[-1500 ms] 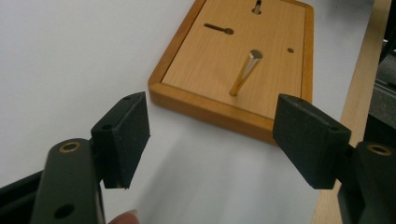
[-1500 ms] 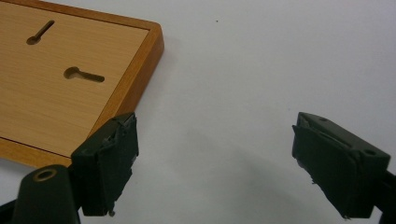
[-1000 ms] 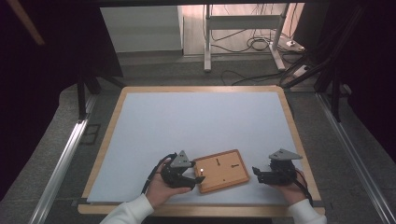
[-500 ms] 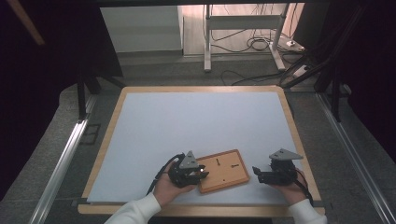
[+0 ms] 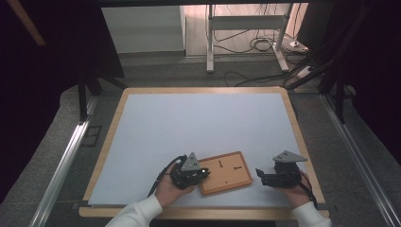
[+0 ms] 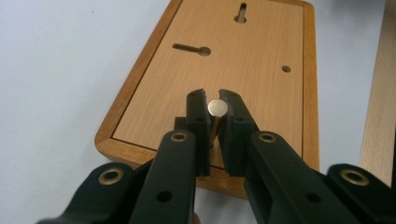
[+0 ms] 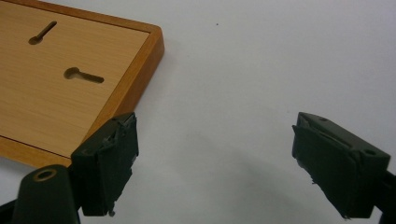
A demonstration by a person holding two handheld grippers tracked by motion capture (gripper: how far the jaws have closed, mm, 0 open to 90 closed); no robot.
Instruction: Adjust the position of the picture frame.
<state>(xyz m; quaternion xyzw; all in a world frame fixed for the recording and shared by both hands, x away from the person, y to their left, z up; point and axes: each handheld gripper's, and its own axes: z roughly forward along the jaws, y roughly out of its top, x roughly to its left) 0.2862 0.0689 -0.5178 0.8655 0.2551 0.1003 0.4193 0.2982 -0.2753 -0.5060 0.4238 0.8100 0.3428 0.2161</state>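
The left gripper point(image 6: 213, 109) has just been closing its jaws and now pinches a small brass pin point(image 6: 217, 108) between its pads, the round head showing at the tips. Directly beneath and ahead of it lies the wooden board point(image 6: 252, 51), face down on the white table point(image 5: 189, 127), with two keyhole slots beyond the pin. The right gripper point(image 7: 215, 163) stands wide open, holding nothing, its left jaw just beside the board's corner.
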